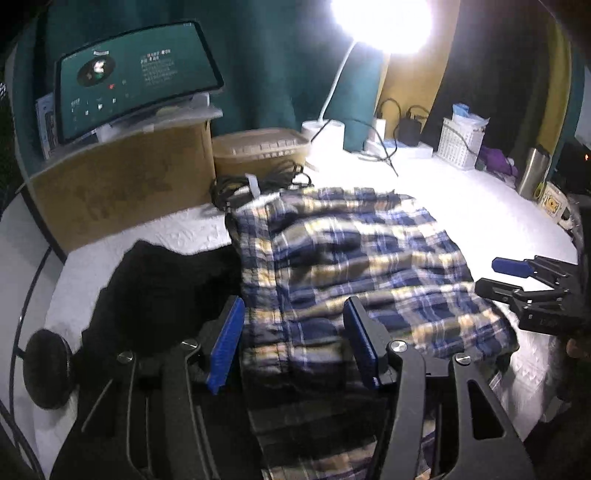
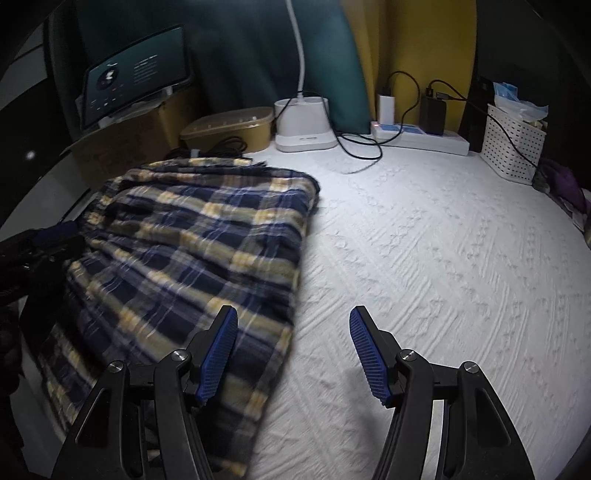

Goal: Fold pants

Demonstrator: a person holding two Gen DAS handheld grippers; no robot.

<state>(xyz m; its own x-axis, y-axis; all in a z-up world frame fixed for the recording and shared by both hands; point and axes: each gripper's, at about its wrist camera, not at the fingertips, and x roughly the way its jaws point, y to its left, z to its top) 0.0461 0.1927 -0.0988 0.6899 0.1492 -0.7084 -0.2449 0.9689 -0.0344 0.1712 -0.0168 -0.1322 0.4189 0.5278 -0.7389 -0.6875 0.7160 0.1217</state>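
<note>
Plaid pants (image 2: 192,236) lie rumpled on the white cover (image 2: 424,258), near its left side. Left gripper (image 1: 293,332) hovers over them, jaws apart, gripping nothing. Right gripper (image 2: 293,347) stands apart too, straddling the pants' edge, empty.

Harsh glare from lamp (image 1: 382,22), dim fisheye edges, slight blur.

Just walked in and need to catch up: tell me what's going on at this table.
A person with a handheld gripper in each hand is folding plaid pants on a white textured cloth. The pants lie bunched, already partly folded. The left gripper is open above the pants' near part, not pinching them. The right gripper is open too, straddling the pants' right edge and bare cloth. Neither holds anything.
</note>
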